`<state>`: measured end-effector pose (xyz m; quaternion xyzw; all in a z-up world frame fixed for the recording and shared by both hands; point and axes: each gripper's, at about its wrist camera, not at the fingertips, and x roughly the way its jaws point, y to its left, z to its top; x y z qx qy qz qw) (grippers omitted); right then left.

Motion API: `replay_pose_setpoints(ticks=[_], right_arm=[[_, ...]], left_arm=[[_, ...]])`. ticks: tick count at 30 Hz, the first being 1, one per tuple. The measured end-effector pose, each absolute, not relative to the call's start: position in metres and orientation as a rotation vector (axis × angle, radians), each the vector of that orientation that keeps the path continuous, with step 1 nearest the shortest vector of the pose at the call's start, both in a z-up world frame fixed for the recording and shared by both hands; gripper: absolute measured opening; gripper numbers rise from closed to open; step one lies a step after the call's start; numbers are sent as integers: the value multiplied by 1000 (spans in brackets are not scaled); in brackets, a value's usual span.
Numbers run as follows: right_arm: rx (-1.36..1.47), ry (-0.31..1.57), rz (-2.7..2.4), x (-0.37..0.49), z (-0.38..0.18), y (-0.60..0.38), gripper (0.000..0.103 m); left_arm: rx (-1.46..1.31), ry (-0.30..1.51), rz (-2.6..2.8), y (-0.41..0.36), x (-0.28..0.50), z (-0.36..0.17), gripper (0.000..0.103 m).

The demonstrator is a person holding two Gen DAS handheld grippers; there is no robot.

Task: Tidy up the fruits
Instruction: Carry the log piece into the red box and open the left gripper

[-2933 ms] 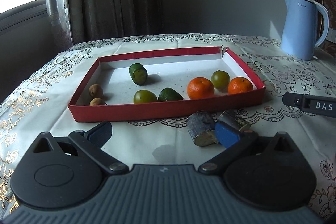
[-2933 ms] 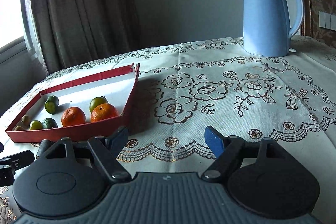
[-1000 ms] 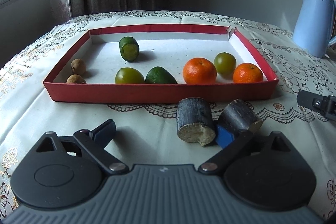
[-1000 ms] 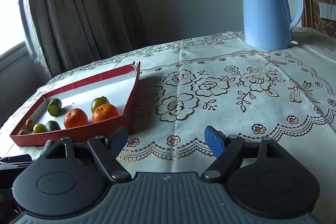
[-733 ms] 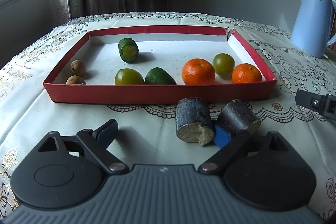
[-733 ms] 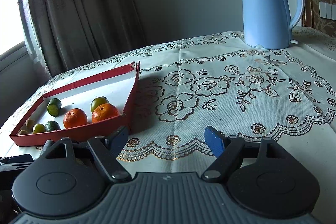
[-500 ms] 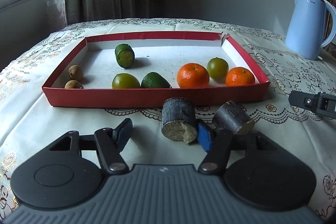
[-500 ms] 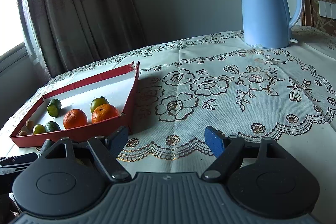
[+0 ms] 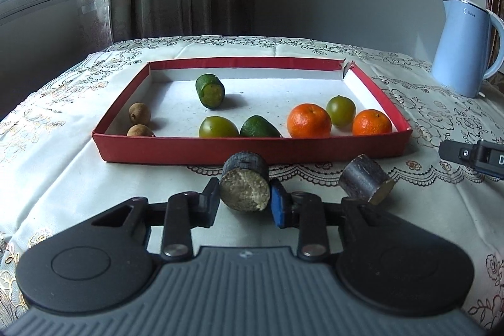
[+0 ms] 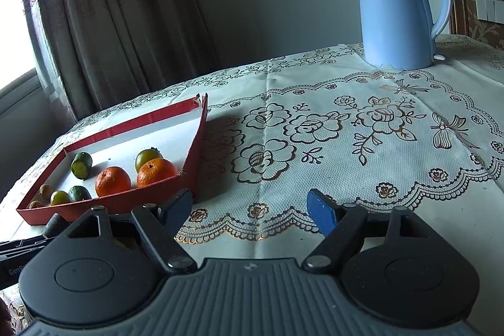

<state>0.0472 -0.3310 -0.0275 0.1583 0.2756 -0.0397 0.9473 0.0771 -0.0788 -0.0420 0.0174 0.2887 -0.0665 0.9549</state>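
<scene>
My left gripper is clenching a short dark sugarcane piece, its pale cut face turned toward the camera; the black finger is pressing its left side and the blue pad its right. The piece is sitting just in front of the near wall of the red tray, on the embroidered tablecloth. A second sugarcane piece is lying on the cloth to the right, apart from the first and close beside the gripper's right linkage.

Inside the tray, two longans are resting at the left end, one behind the other. A cut green fruit is lying further back, its cut face toward the camera. A round green fruit and a darker green fruit are sitting side by side against the near wall. Toward the right end, two mandarins are flanking another round green fruit, which is standing slightly behind them.

My right gripper is hanging released, its fingers wide apart over bare cloth to the right of the tray, holding nothing. In its view the tray is lying to the left, and the tip of this gripper is showing at the right edge of the left wrist view. A blue kettle is standing at the far right of the table, well apart from the tray.
</scene>
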Motion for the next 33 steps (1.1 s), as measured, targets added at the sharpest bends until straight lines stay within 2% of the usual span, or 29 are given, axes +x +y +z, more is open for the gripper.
replay_pose_setpoints(ticks=[10,21,33], right_arm=[[333,553,-93,45,-27,-333,80],[335,553,-96,45,-27,-333,80],[357,561,-75,46,-28,-335,80]], left_arm=[[63,514,-107,-44,65,-13,30],[34,470,-29,2,109,22,30],[36,608,-76,-18,182,-10,30]])
